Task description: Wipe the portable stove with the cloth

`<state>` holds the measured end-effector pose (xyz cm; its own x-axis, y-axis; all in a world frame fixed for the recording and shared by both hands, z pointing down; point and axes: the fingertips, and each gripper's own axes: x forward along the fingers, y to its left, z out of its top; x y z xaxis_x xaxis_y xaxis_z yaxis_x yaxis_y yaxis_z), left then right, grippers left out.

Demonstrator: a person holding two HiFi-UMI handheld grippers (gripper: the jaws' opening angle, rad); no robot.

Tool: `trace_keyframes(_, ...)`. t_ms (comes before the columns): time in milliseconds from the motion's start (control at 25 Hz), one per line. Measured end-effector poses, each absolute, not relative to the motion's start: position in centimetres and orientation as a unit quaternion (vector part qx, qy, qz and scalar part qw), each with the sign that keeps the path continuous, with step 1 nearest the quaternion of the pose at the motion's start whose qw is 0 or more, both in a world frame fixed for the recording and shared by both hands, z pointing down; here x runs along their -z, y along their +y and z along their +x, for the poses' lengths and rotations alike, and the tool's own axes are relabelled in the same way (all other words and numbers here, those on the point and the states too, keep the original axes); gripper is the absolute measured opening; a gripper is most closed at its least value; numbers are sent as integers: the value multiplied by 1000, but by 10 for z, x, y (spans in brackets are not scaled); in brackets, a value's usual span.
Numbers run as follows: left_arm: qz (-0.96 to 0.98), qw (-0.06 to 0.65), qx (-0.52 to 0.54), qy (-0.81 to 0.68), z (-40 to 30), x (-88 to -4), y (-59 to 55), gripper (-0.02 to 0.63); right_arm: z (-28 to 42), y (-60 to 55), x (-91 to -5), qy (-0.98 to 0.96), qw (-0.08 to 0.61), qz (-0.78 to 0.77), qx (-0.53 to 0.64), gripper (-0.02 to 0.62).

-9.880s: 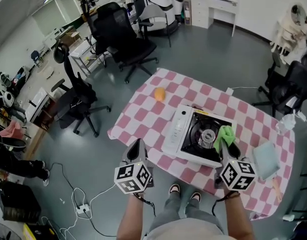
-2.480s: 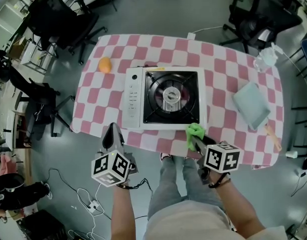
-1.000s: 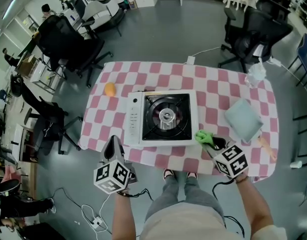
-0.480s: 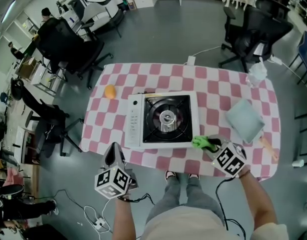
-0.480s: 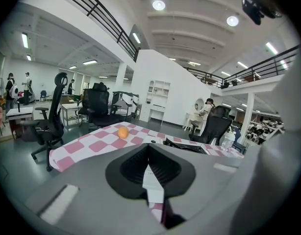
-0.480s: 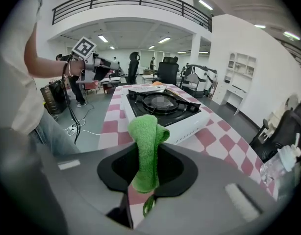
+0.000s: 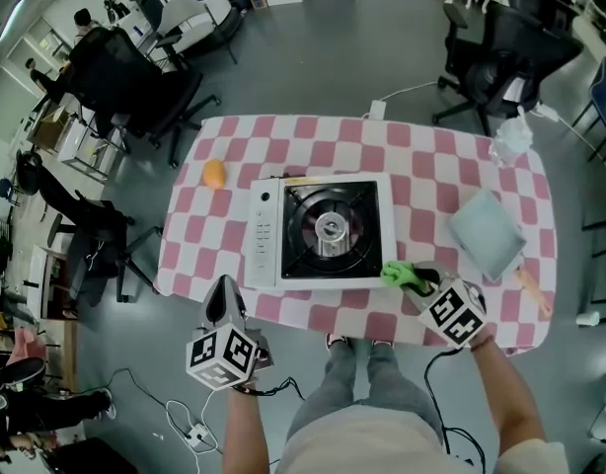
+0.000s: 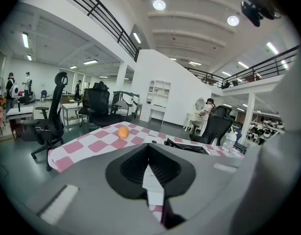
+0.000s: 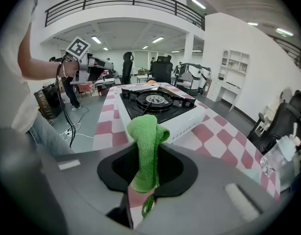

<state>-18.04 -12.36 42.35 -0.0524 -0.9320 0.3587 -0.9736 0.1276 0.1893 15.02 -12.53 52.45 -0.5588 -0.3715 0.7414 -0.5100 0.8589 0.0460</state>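
In the head view, the stove [image 7: 318, 231] sits in the middle of the frame on the checked bench [image 7: 431, 166], with an orange [image 7: 214, 174] to its upper left. The right tongs [image 7: 414, 276] reach in from the lower right and carry the green cloth [image 7: 400, 275] at the stove's lower right corner. From here we cannot tell whether the cloth touches the white casing. The left tongs [image 7: 222, 294] hang at the lower left, below the bench edge and well apart from the stove.

In the left gripper view, the tongs are clenched with nothing between them. The orange and the stove lie beyond, in the middle of the frame.

In the right gripper view, the tongs are clamped on the cloth, which stands up in a folded bunch at the frame's centre. A short end dangles below the grip. The stove fills the upper middle, its white side facing us and the black burner top behind.

We judge the wipe is about to meet the casing. To do it well, we should lay the bunched top flat against the white side and then drag along the edge in long strokes. The tongs should stay off the metal, and the grip tight so the cloth does not slip out.
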Motion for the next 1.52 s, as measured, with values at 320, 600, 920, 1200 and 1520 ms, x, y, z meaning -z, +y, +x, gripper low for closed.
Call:
trace_keyframes(320,651,205,-52,-729,-189,-428,-129,0,153,-140,-528,-872,408,256,-90,78)
trace_keyframes(600,643,208,-49,-735,-199,-430,-140,0,153,-162,-529,-865,418,262,-94,78)
trace_keyframes(920,637,213,-48,-739,-202,-434,-152,0,154,-189,-529,-859,428,266,-91,78)
trace_keyframes(1200,630,215,-47,-744,-205,-437,-161,0,155,-208,-530,-857,429,268,-93,78)
trace_keyframes(1520,621,217,-48,-751,-209,-439,-165,0,157,-230,-531,-854,430,276,-95,78)
